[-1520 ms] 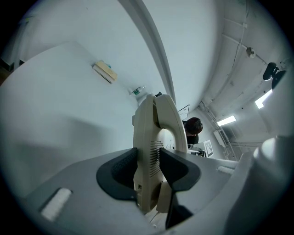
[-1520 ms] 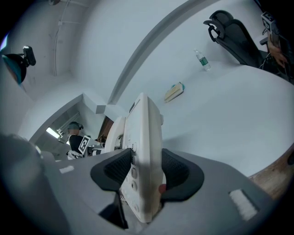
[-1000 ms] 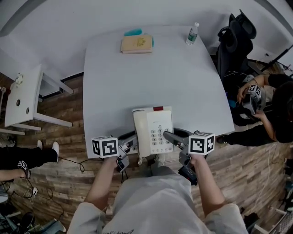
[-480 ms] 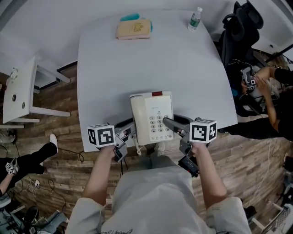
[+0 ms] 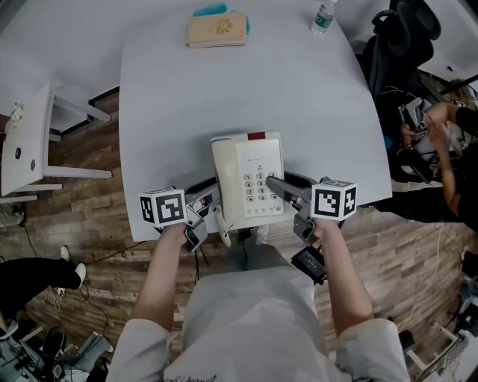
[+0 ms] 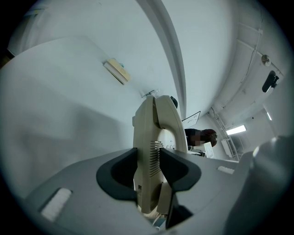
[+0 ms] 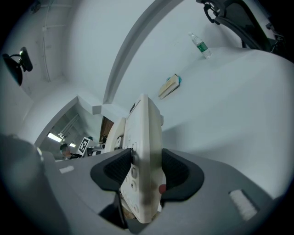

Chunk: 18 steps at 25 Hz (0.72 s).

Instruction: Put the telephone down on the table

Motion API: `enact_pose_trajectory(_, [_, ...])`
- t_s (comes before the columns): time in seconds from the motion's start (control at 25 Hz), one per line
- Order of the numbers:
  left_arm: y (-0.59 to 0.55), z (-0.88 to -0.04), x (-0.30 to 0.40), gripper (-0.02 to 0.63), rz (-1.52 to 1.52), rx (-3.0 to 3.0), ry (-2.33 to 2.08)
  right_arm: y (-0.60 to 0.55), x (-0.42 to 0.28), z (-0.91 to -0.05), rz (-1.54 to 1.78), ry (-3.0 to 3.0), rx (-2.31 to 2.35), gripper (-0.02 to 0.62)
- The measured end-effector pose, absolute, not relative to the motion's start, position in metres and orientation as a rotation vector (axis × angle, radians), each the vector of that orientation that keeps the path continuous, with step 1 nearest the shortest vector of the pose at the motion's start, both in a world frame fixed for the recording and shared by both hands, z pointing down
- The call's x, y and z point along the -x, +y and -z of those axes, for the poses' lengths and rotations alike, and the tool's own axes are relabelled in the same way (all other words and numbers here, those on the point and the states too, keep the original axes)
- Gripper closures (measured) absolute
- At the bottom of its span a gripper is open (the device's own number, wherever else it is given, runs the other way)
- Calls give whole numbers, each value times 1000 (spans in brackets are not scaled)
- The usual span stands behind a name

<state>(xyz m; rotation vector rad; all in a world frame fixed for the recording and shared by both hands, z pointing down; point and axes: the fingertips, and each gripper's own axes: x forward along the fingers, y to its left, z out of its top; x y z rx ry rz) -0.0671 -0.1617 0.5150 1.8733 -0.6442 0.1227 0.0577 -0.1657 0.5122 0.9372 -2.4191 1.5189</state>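
**Head view first: telephone clamped from both sides at the table's near edge**

Head view: the telephone [image 5: 249, 183] hangs level between the left gripper [image 5: 211, 207] and the right gripper [image 5: 281, 188], over the near edge of the table [image 5: 246, 82]. Whether it touches the table I cannot tell. The two-sided hold probably keeps it flat.

Left gripper view: jaws closed on the telephone's vented, handset-side edge.

Right gripper view: jaws pinch the keypad-side edge.

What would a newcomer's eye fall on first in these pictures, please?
The cream telephone at the white table's near edge stands out, clamped from both sides: the left gripper grips its handset side, the right gripper its keypad side. A tan book and a water bottle sit at the far edge.
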Motion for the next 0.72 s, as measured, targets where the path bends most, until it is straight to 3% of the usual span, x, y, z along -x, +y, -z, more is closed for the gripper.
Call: enact_pose_trajectory(0.72, [-209,-557,63,442,-171,-1825,-614,-210,-61,-555,-1601,-2346,-938,379])
